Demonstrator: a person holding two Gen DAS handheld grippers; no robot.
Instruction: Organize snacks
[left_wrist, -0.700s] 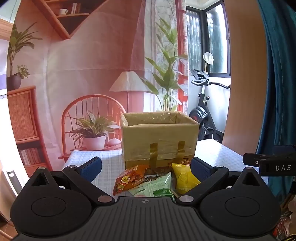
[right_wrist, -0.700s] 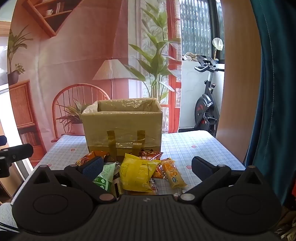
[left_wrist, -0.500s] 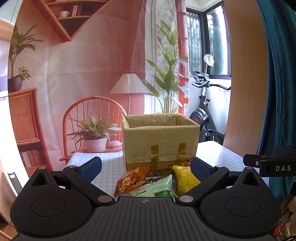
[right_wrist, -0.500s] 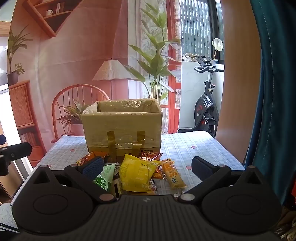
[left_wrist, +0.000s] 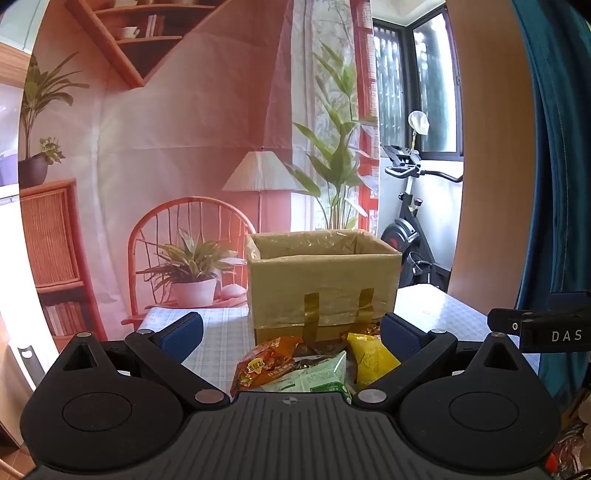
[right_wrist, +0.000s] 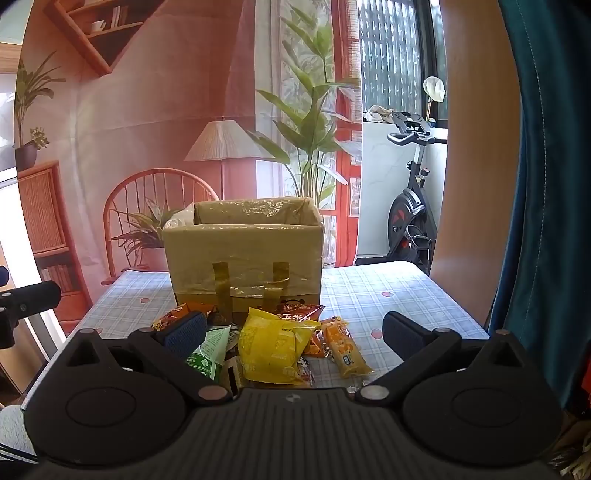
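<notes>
several snack packets are lying in a loose heap on the desk (right_wrist: 388, 284), touching the front of a cardboard box (right_wrist: 243, 254): a yellow packet (right_wrist: 273, 347), a green packet (right_wrist: 207, 354), an orange bar (right_wrist: 345, 350) and a red-orange packet (left_wrist: 266, 363) among them. the box is standing open-topped, lined with clear plastic and strapped with yellowish tape. a pale blue checked cloth is covering the desk. the right gripper (right_wrist: 291, 330) is hovering over the near side of the heap with its jaws spread wide and holding nothing; the left gripper (left_wrist: 291, 330) is doing the same from the left. behind the desk a printed backdrop (left_wrist: 177, 129) is showing a chair, lamp and plants; an exercise bike (right_wrist: 410, 221) is standing by the window, beside a teal curtain (right_wrist: 546, 184).
</notes>
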